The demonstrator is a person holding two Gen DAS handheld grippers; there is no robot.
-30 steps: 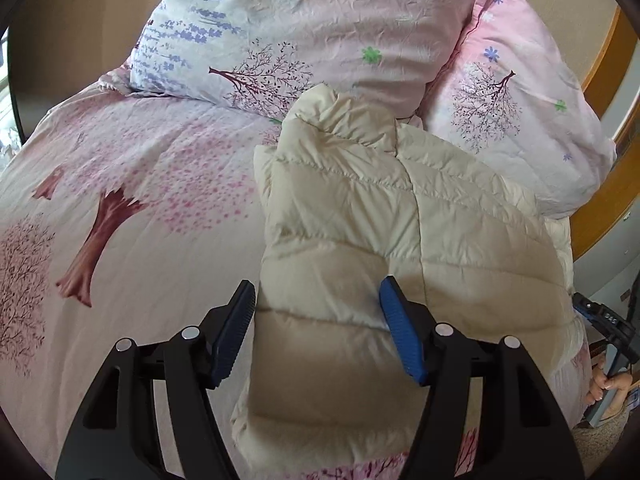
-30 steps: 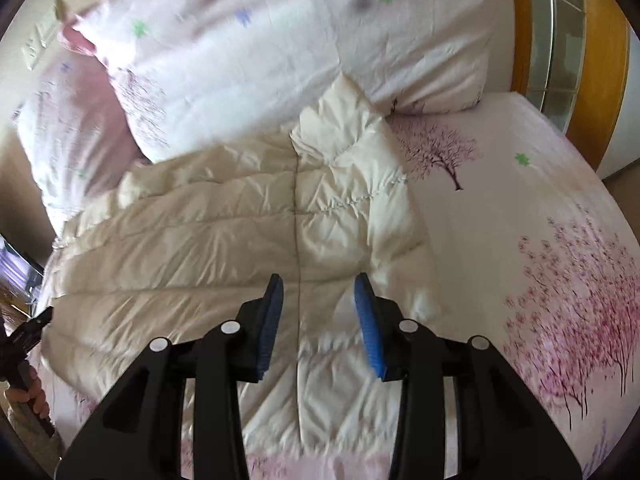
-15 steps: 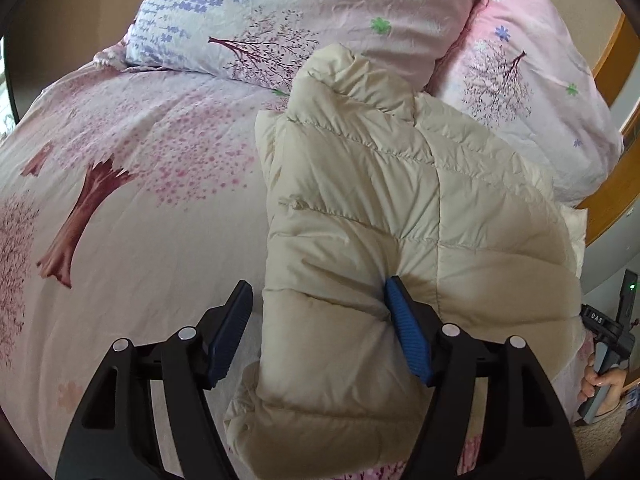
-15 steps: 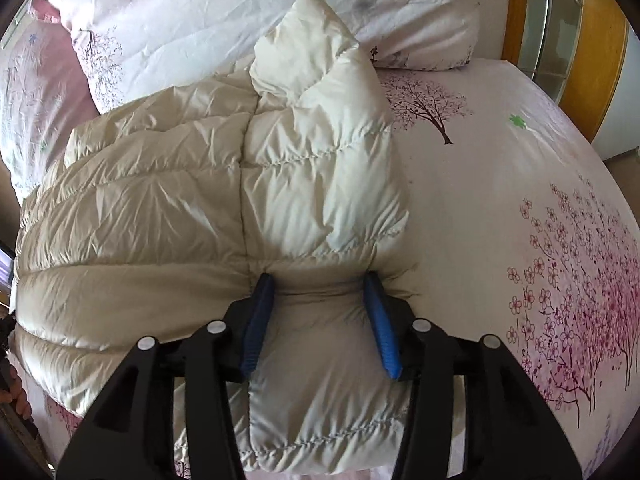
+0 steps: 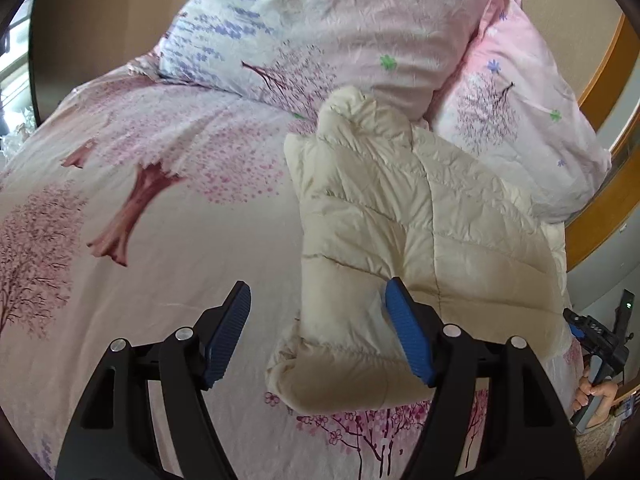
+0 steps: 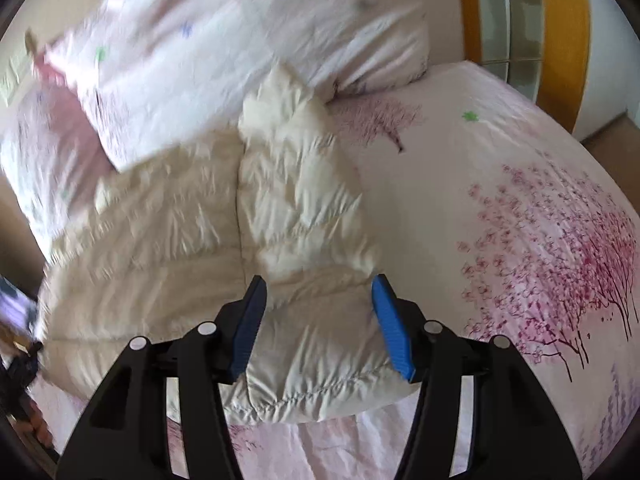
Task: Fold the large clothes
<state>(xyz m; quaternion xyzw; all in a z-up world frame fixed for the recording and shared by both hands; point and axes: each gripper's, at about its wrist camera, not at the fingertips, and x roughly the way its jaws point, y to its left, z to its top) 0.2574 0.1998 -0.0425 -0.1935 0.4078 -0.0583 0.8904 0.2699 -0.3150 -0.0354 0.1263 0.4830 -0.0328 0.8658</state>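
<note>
A cream quilted puffer jacket [image 5: 420,240] lies folded on the bed, its collar end against the pillows. My left gripper [image 5: 316,332] is open above the jacket's near left edge; its right finger [image 5: 408,336] is over the jacket, its left finger over the sheet. In the blurred right wrist view the jacket [image 6: 224,248] fills the middle and left. My right gripper [image 6: 318,324] is open and empty, its fingers either side of the jacket's near right corner.
Two floral pillows [image 5: 360,28] lie at the head of the bed. The pink tree-print sheet [image 5: 120,200] spreads left of the jacket and right of it in the right wrist view [image 6: 540,240]. A wooden headboard [image 6: 576,40] stands behind. The right hand and handle [image 5: 600,360] show at the bed's edge.
Both grippers have pulled back from the jacket. The right gripper has opened wider. The left gripper has shifted left, so only its right finger is over the jacket.
</note>
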